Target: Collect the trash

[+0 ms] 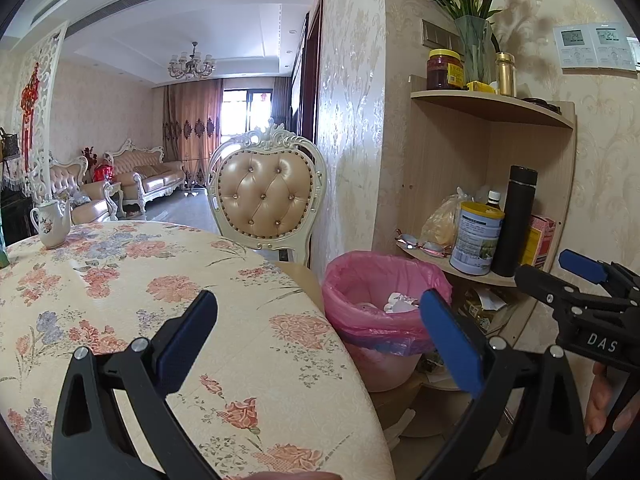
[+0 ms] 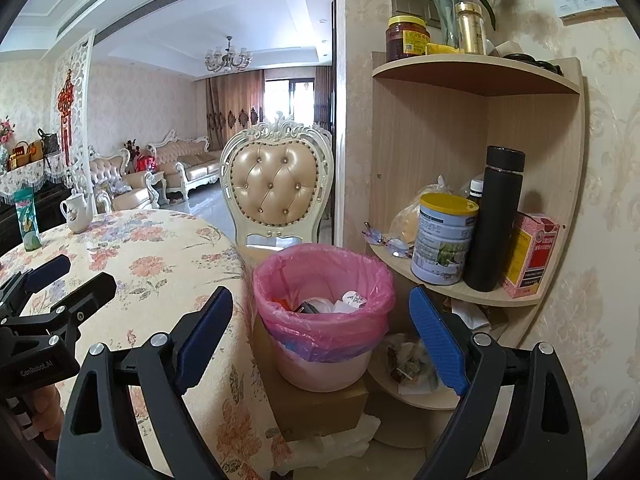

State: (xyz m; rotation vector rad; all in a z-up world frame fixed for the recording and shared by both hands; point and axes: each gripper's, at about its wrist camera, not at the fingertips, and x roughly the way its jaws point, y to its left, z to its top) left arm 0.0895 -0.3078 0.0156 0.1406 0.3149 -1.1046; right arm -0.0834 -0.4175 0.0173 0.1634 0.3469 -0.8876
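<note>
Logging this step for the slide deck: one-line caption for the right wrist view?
Right gripper, jaws open and empty, faces the pink-lined bin with trash inside, between table and corner shelf.

Bright, soft daylight enters through the far window [image 1: 240, 110], blown out there, glinting on the chair back [image 2: 276, 184], while fisheye curvature and dark vignetting crowd the otherwise sharp corners.

Both wrist cameras face slightly downward, near the pink-lined bin [image 1: 384, 312] [image 2: 324, 312]; both share it, apparently beside the table [image 1: 160, 280] [image 2: 168, 256].
</note>
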